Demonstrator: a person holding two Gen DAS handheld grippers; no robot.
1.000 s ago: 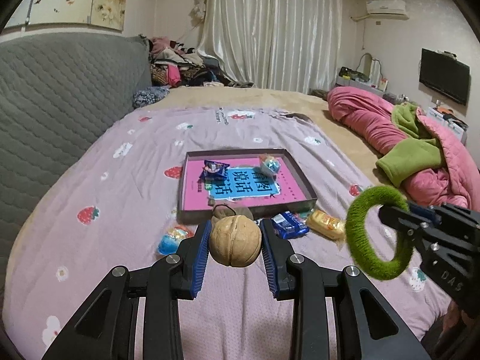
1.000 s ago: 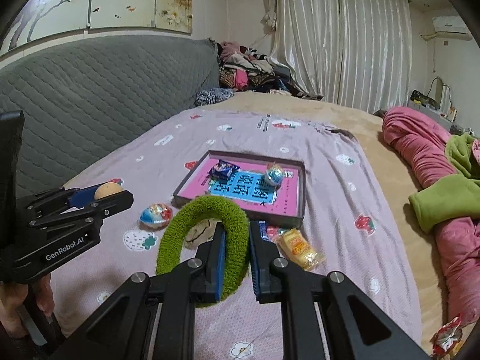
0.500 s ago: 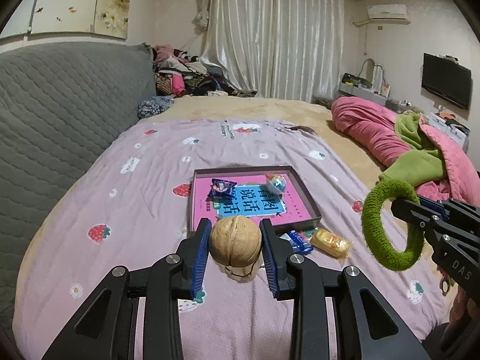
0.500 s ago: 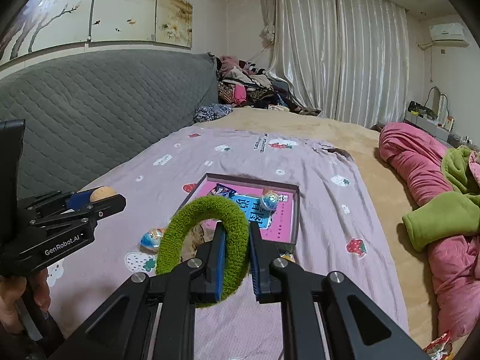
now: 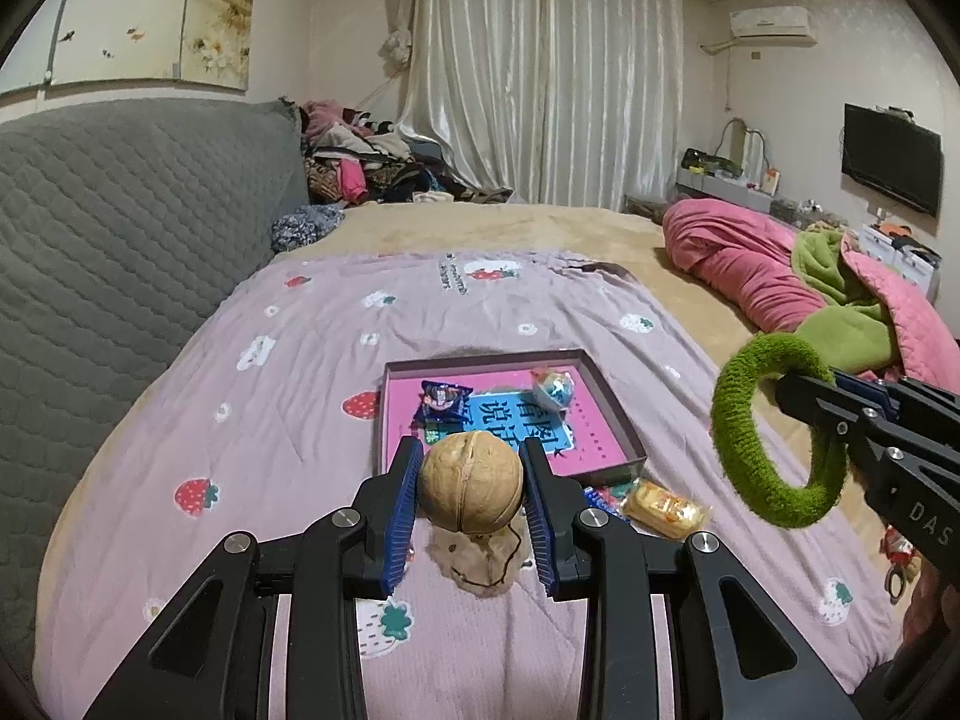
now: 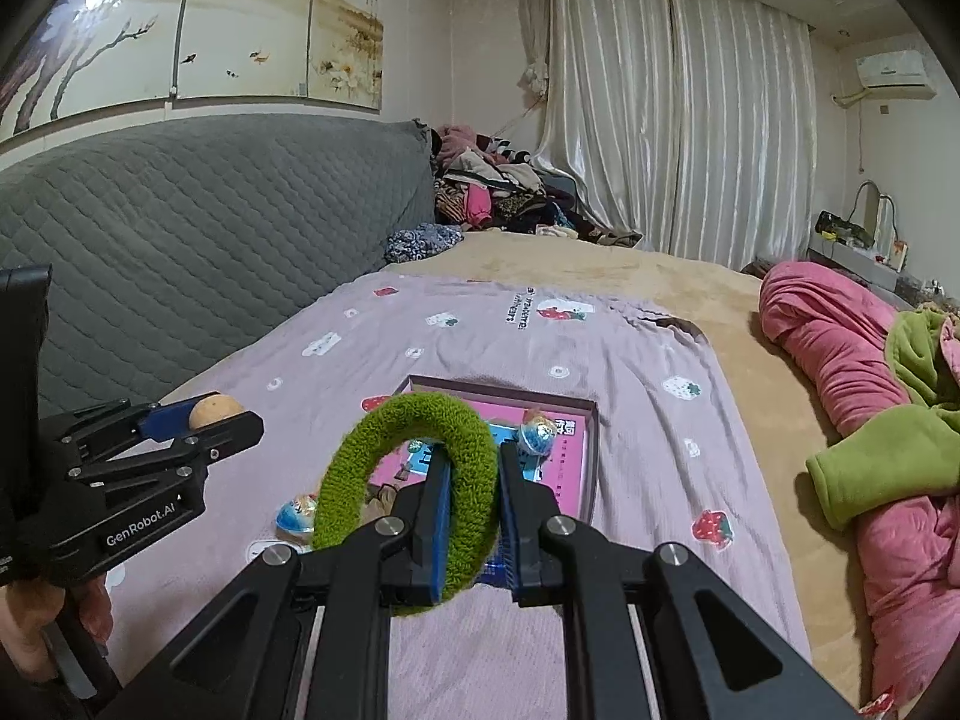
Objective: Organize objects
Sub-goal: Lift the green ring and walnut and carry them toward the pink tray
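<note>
My left gripper [image 5: 471,468] is shut on a tan walnut [image 5: 471,480], held above the lilac strawberry sheet; the walnut [image 6: 215,410] also peeks out of that gripper [image 6: 240,414] in the right wrist view. My right gripper [image 6: 469,468] is shut on a fuzzy green ring [image 6: 408,480]; the ring [image 5: 774,438] hangs at the right of the left wrist view. Ahead lies a shallow box [image 5: 606,402] with a pink and blue sheet inside, holding a blue snack packet [image 5: 443,401] and a round colourful candy [image 5: 553,387].
On the sheet by the box's near edge lie a yellow wrapped snack [image 5: 663,507], a blue packet [image 5: 594,495] and a brown lump [image 5: 477,561]. A round candy [image 6: 297,513] lies left of the box. Grey headboard [image 5: 120,228] at left, pink and green bedding [image 5: 840,300] at right.
Both grippers have risen with the walnut and the green ring still held; the box and loose snacks now sit lower and farther in the views.
</note>
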